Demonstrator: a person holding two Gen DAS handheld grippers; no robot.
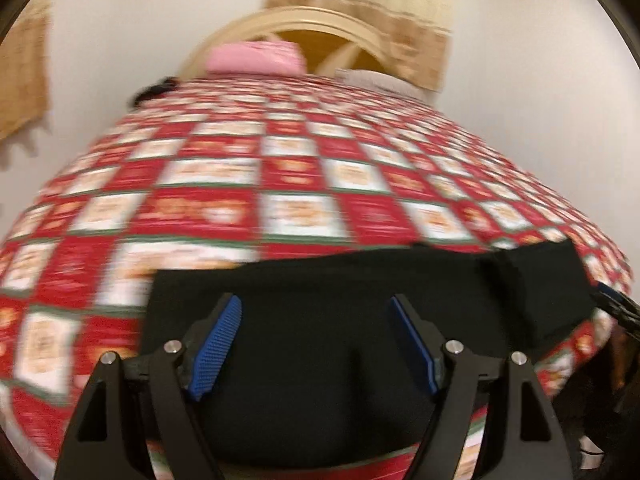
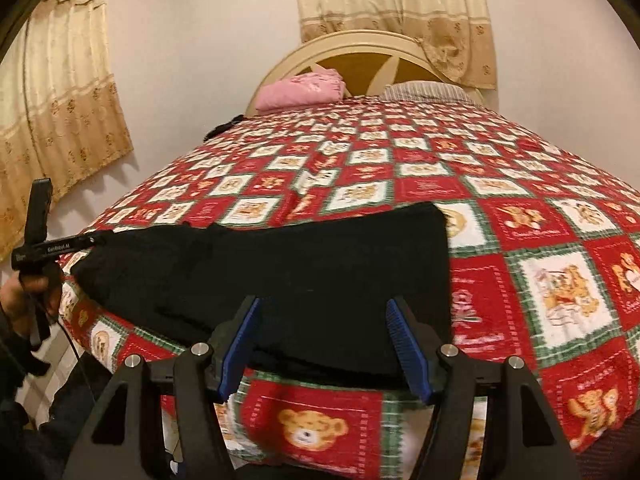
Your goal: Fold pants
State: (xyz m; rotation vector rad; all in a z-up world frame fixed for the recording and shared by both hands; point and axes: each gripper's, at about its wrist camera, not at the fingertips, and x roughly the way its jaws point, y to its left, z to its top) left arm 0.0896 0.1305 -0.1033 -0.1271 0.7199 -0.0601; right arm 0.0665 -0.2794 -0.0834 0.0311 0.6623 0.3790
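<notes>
Left claw spread wide, blue pads clear of cloth, poised above black pants lying flat at near edge of bed. Right claw likewise wide and empty, hanging over near hem of same garment, pads just short of touching. Left claw also seen from right view, off far left corner of pants, gripped in a hand; whether it touches the fabric there cannot be told.

Pants stretched crosswise along bed's near edge, long axis running left to right, parallel to that edge and square to both claws' line of sight. Garment looks already doubled: a straight, blunt end toward right, a tapering, rumpled end toward left, near bed's left edge. Which end is waistband cannot be told against black cloth. Left view blurred.

Each claw nearer its own end: right over blunt right half, left over tapered left part. Judged next: pinch at near hem or at one end, then carry along long axis to halve the length. Thin dark layers likely hard to separate; a shallow pinch may lift only top ply.

Beyond: checked teddy-bear bedspread, pink cloth and headboard at far end, curtains on wall.
</notes>
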